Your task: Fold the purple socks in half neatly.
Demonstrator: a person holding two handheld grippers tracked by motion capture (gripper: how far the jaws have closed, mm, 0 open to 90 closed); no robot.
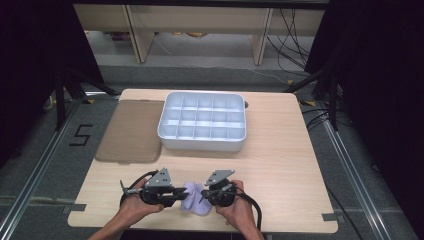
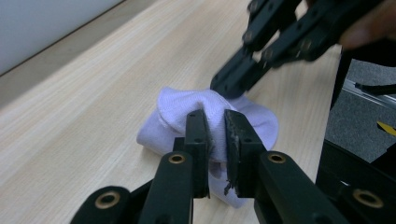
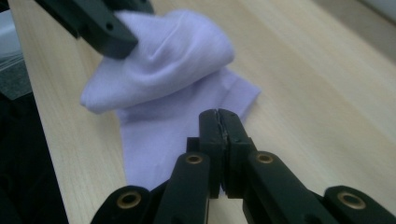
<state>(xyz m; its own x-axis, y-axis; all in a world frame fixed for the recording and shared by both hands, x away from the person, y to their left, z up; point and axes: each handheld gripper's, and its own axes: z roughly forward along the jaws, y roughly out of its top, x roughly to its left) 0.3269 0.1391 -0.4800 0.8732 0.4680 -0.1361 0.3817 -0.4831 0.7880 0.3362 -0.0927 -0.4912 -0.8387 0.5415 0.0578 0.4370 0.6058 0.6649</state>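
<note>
— Lilac cloth (image 1: 194, 199) lay at the table's (image 1: 280, 165) six o'clock edge, between your hands?

— Yes. Your left gripper (image 2: 215, 135) pinched a fold of it; your right gripper (image 3: 219, 122) had its jaws pressed together at the cloth's edge.

— Anything near?

— A white divided tray (image 1: 202, 142) at twelve o'clock, a brown mat (image 1: 131, 131) at ten, both well apart, nothing blocking.

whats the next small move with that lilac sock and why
Probably draw the left gripper a little further over, folding the sock. Its jaws pinch a raised fold, and the right gripper, jaws shut, appears to pin the flat end on the table. The divided tray behind stands empty, so a tighter bundle likely goes there.
</note>
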